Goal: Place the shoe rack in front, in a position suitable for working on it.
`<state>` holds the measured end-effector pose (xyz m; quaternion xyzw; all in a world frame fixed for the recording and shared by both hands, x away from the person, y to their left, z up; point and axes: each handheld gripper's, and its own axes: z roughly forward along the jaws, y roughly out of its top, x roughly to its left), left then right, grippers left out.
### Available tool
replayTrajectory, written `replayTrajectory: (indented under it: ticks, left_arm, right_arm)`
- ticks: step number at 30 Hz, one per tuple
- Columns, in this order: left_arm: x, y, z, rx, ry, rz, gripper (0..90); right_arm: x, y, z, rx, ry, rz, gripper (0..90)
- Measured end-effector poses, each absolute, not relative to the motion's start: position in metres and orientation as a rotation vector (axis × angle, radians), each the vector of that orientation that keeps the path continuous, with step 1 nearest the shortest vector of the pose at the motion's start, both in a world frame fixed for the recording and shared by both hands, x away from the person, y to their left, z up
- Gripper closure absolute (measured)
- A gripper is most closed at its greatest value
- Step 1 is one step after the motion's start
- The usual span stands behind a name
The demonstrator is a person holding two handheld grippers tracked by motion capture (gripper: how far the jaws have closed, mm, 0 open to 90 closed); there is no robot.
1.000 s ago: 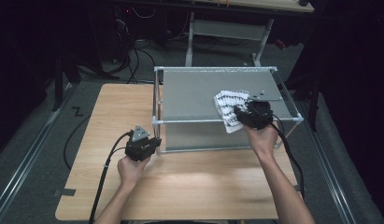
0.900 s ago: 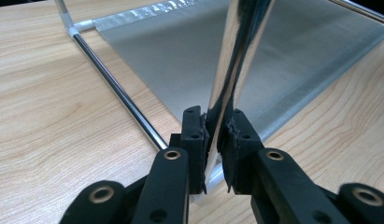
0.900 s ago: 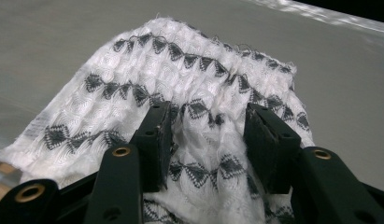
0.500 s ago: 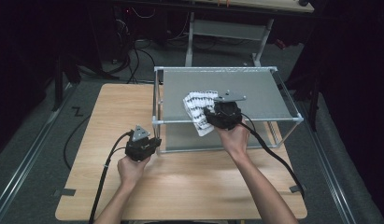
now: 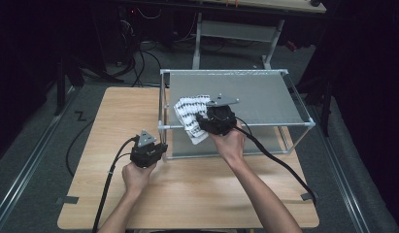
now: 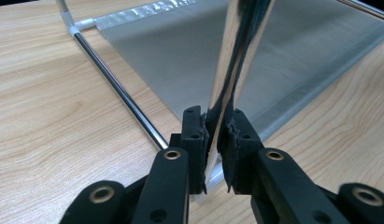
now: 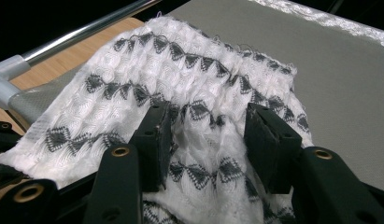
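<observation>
Our left tongs (image 6: 216, 140) are clamped shut on the upright chrome post (image 6: 236, 60) at the near corner of the rack (image 5: 284, 119), steadying the frame on the counter (image 5: 114, 121). Our right tongs (image 7: 208, 135) stand partly apart with the white patterned cloth (image 7: 189, 93) bunched between them. The fabric humps up across the gap, and we cannot tell whether the pads truly press on it or merely cradle it.

The cloth lies ahead of the right tongs, draped over the rack's front rail (image 5: 180, 126) and onto the grey mesh shelf (image 5: 265, 97), with one flap hanging down the near side just beside the corner the left tongs hold.

We judge the main risk to be a loose hold: the knit could slip free and slide off the rail onto the counter. The hanging flap could also snag on the rail's corner joint and drag. If the left tongs slacken, a tug on the cloth may shift the light rack.
</observation>
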<state>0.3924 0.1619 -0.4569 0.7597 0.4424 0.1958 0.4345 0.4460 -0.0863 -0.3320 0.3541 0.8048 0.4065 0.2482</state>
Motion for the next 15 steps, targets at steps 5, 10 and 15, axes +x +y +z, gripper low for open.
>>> replayTrajectory:
  ticks: [5, 10, 15]
  left_arm:
    - [0.393, 0.162, -0.457, 1.891, 1.1, 0.481, 79.9]
    - [0.393, 0.162, -0.457, 1.896, 1.101, 0.483, 79.9]
    - [0.393, 0.162, -0.457, 1.896, 1.102, 0.482, 80.0]
  right_arm:
    - [0.447, -0.09, -0.331, 0.965, 2.202, 1.101, 49.7]
    - [0.449, -0.103, -0.329, 0.977, 2.2, 1.079, 48.3]
    - [0.451, -0.127, -0.329, 1.023, 2.176, 1.078, 48.2]
